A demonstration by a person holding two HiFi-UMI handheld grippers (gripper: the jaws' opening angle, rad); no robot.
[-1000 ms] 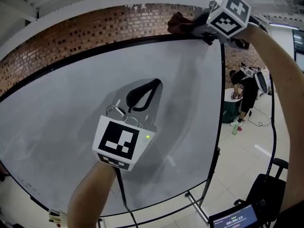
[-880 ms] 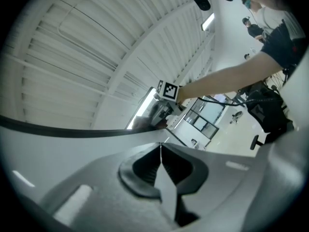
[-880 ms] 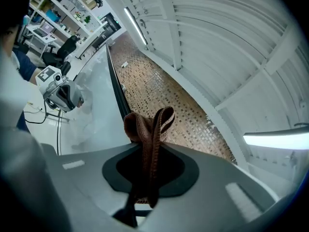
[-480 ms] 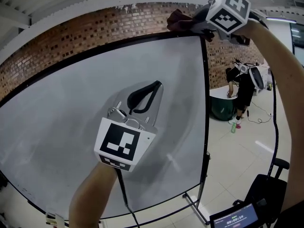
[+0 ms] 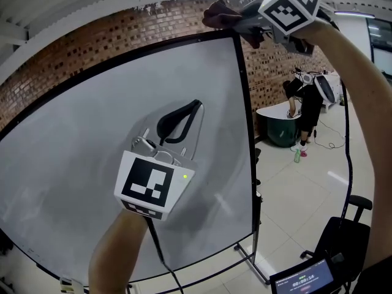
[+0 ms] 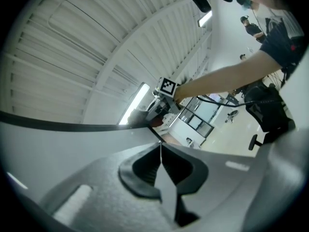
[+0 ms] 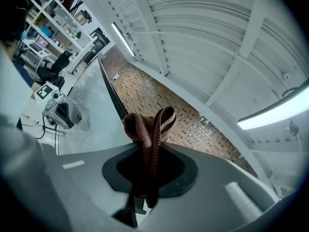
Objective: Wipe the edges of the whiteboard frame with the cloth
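The right gripper is clamping a brown cloth between its jaws. In the right gripper view, the right gripper is pinching the cloth at a fold, so a bunched loop is sticking out past the jaw tips and the ends are hanging back into the jaw opening. The cloth is sitting at the top right corner of the whiteboard, right by the black frame where the top edge is meeting the right edge. Whether the cloth is actually pressing on the frame cannot be told. The arm carrying this gripper is reaching up past the whiteboard's right side. The left gripper is closed on nothing. In its own view, the left gripper is showing its two jaws meeting in a thin line. It is hovering in front of the middle of the whiteboard's white surface, pointing up towards the top right corner. A brick wall is showing above and behind the whiteboard. To the right of the whiteboard, a person is bending over a dark green tub on the pale floor. A black chair is standing below the whiteboard's lower right corner.
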